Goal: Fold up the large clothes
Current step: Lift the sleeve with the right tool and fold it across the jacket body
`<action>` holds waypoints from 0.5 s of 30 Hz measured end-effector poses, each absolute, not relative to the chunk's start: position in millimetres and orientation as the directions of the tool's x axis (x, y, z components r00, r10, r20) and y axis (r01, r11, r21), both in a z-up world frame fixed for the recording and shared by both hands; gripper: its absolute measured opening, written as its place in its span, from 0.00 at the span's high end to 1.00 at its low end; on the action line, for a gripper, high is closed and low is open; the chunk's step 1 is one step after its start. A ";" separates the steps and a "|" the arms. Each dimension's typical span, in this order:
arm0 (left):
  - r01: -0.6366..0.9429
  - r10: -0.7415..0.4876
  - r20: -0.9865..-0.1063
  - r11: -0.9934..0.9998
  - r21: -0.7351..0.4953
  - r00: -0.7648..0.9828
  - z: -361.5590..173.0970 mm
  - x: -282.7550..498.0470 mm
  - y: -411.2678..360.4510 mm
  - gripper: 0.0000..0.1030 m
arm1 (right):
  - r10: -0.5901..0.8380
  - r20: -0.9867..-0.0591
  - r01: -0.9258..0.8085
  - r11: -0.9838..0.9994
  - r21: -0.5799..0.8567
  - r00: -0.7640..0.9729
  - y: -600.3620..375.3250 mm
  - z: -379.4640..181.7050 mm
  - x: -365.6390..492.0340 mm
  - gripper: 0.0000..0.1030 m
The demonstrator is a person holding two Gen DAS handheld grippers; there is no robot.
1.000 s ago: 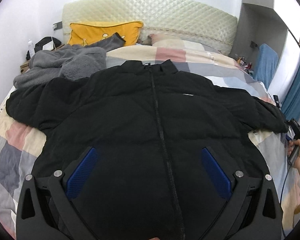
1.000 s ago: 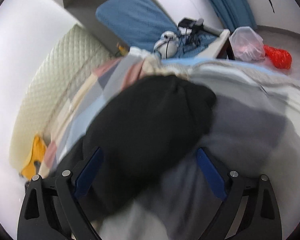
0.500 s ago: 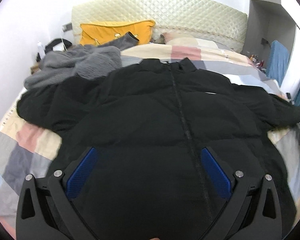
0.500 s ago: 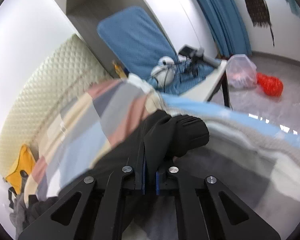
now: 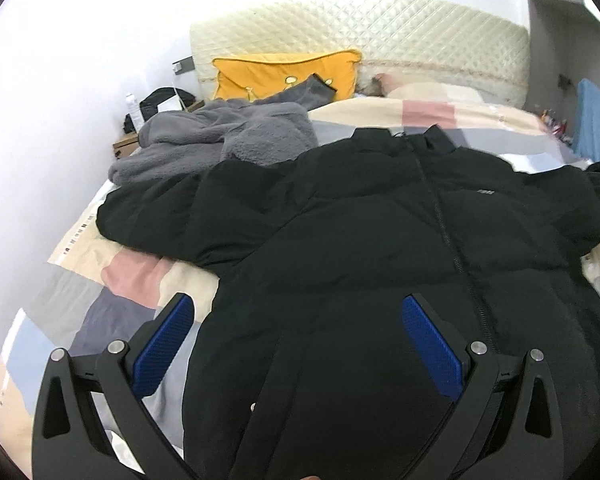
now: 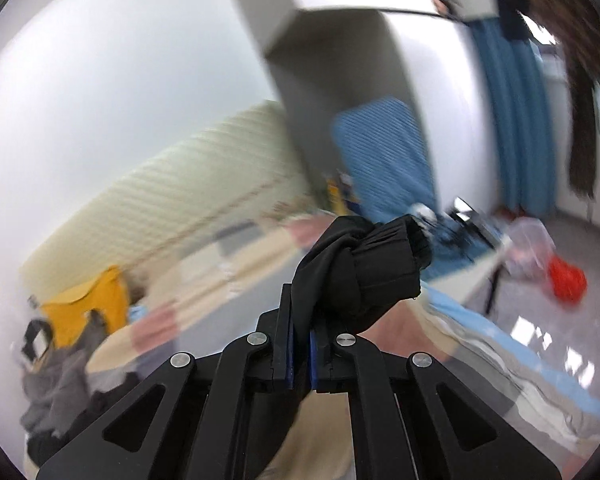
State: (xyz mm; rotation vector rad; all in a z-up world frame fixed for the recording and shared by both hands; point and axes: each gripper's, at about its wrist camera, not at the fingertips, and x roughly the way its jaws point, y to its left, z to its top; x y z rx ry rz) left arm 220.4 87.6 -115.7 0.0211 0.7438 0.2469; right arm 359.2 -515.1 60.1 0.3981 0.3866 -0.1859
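A black puffer jacket [image 5: 380,240] lies face up on the patchwork bed cover [image 5: 112,280], zip closed, collar toward the headboard. Its left sleeve [image 5: 160,208] stretches out flat on the cover. My left gripper [image 5: 296,340] hovers open over the jacket's lower left part, blue pads wide apart, nothing between them. In the right wrist view my right gripper [image 6: 302,344] is shut on the cuff end of the jacket's right sleeve [image 6: 364,272], which is bunched above the fingers and held high over the bed. In the left wrist view that sleeve rises off the right edge.
A grey fleece garment [image 5: 220,140] is heaped at the bed's far left, beside a yellow pillow [image 5: 284,72] against the quilted headboard [image 5: 380,36]. A bedside box with a bottle stands by the left wall. Blue curtains [image 6: 512,120], a desk and a red bag [image 6: 566,280] lie right of the bed.
My right gripper closed on the black sleeve cuff and lifted it well above the bed. The left gripper drifted left across the jacket, staying open.
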 end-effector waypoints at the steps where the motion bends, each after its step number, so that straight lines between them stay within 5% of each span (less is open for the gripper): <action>1: -0.210 0.222 -0.664 0.973 0.100 0.714 -113.8 218.0 88.7 0.00 | -0.086 -0.389 0.225 0.918 0.328 0.917 -501.2 71.1 357.8 0.97; 8: -0.176 0.164 -0.626 0.983 0.043 0.762 -97.5 196.6 98.8 0.00 | 0.068 -0.328 0.005 0.976 0.217 0.942 -358.1 127.7 349.9 0.96; 15: -0.197 0.154 -0.546 0.980 -0.022 0.824 -81.5 171.6 120.0 0.00 | 0.269 -0.335 -0.233 0.962 0.144 0.903 -202.6 120.5 349.3 0.96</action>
